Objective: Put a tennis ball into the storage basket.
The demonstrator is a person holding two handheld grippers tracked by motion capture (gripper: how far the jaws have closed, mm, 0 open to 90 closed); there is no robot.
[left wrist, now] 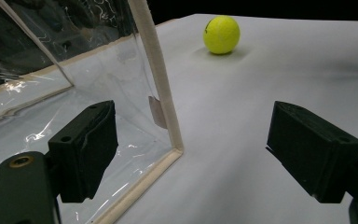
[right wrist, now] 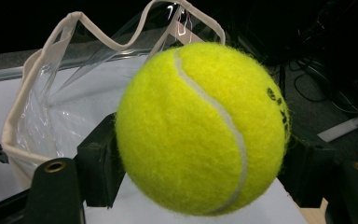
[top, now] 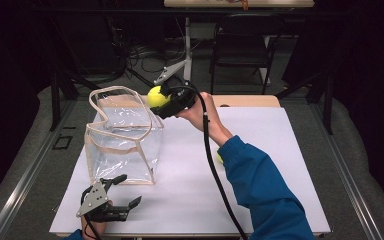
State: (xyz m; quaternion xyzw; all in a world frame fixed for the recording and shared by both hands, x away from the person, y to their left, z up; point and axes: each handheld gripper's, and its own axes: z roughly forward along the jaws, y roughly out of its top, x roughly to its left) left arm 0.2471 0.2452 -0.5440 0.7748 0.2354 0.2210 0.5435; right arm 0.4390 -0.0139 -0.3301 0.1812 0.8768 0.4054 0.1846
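Note:
A clear plastic bag (top: 122,135) with beige trim stands open on the white table (top: 270,145). My right gripper (top: 166,102) is shut on a yellow tennis ball (top: 156,96), held above the bag's far right rim. In the right gripper view the ball (right wrist: 203,128) sits between both jaws, with the bag (right wrist: 51,93) behind and below. My left gripper (top: 132,188) is open near the table's front left, by the bag's front corner. Its jaws stand wide either side of the bag's trimmed corner edge (left wrist: 161,88) without touching it. A second tennis ball (left wrist: 221,34) lies on the table, partly hidden behind the blue sleeve (top: 219,158).
A black cable (top: 215,170) trails from the right gripper across the table's middle. A wooden strip (top: 250,101) borders the far edge. Behind stand a dark chair (top: 242,45) and floor cables (top: 145,55). Metal rails (top: 25,175) run along both sides.

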